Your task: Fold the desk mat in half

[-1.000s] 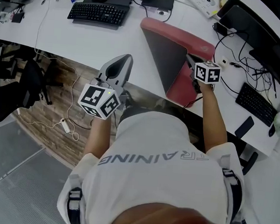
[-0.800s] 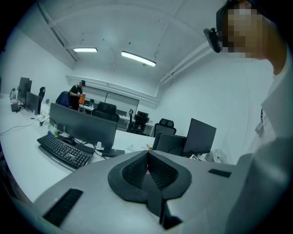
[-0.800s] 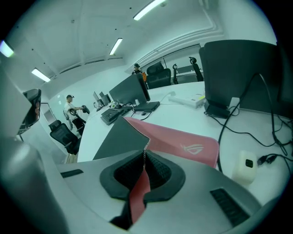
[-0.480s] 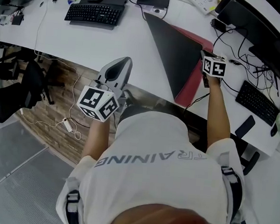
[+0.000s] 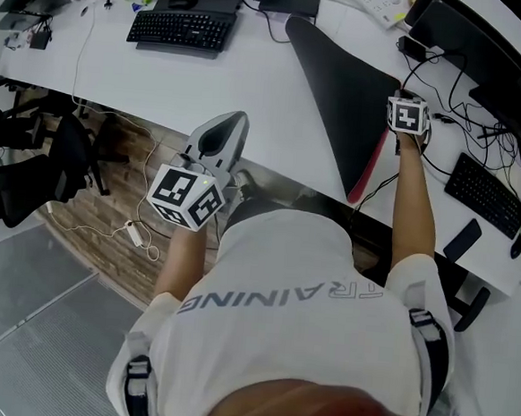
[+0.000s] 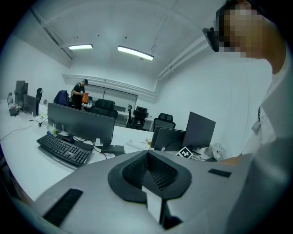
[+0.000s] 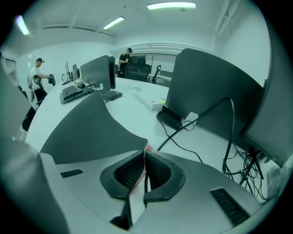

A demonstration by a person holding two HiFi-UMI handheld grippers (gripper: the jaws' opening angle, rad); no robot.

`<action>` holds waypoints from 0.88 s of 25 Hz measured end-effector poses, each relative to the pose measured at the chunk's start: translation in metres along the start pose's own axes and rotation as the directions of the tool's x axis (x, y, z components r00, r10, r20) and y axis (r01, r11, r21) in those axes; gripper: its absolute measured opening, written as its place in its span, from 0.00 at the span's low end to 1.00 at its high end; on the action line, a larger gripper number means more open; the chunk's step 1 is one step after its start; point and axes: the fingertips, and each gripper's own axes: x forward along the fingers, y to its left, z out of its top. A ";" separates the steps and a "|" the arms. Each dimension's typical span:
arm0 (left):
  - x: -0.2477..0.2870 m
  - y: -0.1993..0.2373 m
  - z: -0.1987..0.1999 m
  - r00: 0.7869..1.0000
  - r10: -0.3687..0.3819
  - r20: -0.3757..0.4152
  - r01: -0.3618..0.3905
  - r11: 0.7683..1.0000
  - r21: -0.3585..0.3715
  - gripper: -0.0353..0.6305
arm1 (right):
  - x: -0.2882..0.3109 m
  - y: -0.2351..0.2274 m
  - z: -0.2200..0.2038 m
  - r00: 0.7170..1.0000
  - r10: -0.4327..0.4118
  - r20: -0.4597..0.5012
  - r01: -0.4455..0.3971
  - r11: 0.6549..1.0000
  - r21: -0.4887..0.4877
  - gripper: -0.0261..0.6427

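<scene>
The desk mat lies on the white desk, turned over on itself. Its dark underside faces up and a strip of its red face shows at the near edge. My right gripper is at the mat's right side, shut on its edge. In the right gripper view the thin red-lined edge is pinched between the pads and the dark sheet spreads to the left. My left gripper hovers off the desk's near edge, away from the mat. It is shut with nothing in it.
A black keyboard sits at the far left of the desk and another at the right. Monitors and tangled cables crowd the right gripper's far side. A phone lies near the right edge. An office chair stands on the floor at left.
The right gripper has carried the mat's edge up and to the right. The dark underside now covers most of the red face. The left gripper has stayed put.
</scene>
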 end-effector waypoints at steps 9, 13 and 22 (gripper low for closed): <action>-0.008 0.004 0.001 1.000 0.000 0.008 0.000 1.000 -0.001 0.09 | 0.003 -0.007 -0.003 0.998 -0.047 -0.039 0.047 0.999 -0.007 0.12; -0.015 0.004 0.004 1.000 -0.017 0.020 0.017 1.000 -0.002 0.09 | -0.025 -0.012 0.012 0.994 -0.110 0.028 0.111 0.994 -0.018 0.20; -0.024 -0.002 0.024 0.991 -0.112 0.075 0.111 0.994 0.020 0.09 | -0.157 0.021 0.076 0.927 -0.170 0.334 0.148 0.985 0.091 0.08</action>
